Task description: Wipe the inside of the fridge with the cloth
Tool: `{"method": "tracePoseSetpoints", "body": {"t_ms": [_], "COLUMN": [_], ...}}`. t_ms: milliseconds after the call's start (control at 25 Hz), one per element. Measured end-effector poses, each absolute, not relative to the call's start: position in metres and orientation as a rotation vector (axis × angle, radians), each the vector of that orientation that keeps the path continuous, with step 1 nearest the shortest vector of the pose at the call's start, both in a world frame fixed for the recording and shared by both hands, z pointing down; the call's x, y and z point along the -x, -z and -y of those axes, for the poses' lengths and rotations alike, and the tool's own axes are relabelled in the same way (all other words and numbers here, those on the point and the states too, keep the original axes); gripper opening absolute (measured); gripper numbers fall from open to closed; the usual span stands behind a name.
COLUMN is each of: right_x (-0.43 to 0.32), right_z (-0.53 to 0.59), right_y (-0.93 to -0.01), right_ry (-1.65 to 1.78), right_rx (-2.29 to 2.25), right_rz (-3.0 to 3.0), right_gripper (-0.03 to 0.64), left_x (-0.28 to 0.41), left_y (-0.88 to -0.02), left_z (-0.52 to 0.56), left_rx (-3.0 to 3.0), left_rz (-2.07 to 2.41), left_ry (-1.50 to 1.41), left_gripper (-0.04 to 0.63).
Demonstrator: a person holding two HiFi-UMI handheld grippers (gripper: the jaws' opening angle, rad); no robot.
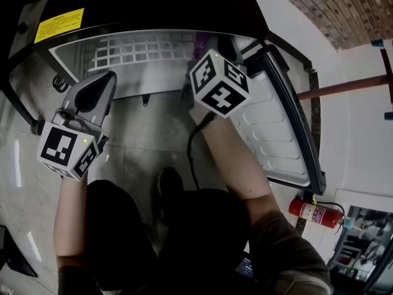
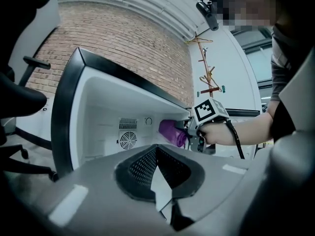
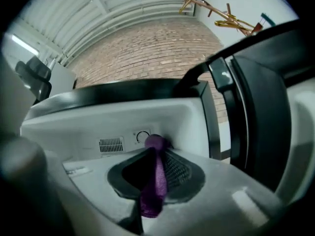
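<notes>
"What's in the fridge?"

"A wire shelf, and the purple cloth. The right tongs pinch it and hold it inside the compartment, near the dial on the back wall. Whether it touches, I can't tell."

"And the left tongs?"

"Closed on nothing, outside, in front of the opening. The door stands wide."

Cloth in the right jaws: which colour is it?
Purple cloth, clearest in the right gripper view.
</notes>
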State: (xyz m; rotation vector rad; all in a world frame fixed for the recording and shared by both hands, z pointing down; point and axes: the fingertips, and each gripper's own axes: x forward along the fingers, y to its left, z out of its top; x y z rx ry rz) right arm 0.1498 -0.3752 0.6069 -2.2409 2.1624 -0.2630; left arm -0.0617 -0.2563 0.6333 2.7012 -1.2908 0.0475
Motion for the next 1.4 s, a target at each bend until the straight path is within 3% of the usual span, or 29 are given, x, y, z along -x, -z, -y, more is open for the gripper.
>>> {"method": "tracePoseSetpoints", "body": {"t_ms": [360,680,960,1400], "right_x": [-0.156,-0.149,-0.093,0.045], "right_z": [0.370,0.363,0.332,0.261], "right_y": [-0.680,-0.693,-0.695,-0.791], "right_ry": [0.620,0.638,0.549,0.661], "right_rx": [2.358,2.262,1.924,1.469], "right_rz": [-2.181,-2.231,-2.476,-3.049], "right_gripper": [0.034,0.034,0.034,0.034], "left_x": [0.069,0.084,0.108,0.160], "left_y": [-0.647,-0.679,-0.708,-0.747], "left_z": [0.252,0.237,0.223,0.215], "left_rx": [-2.709,-2.693,-2.651,-2.507], "left_rz": [1.299,1.294,1.331,1.475], "left_ry": [-0.069,-0.153,-0.177,-0.165], "left_gripper": [0.017,0.018,0.017,0.018]}}
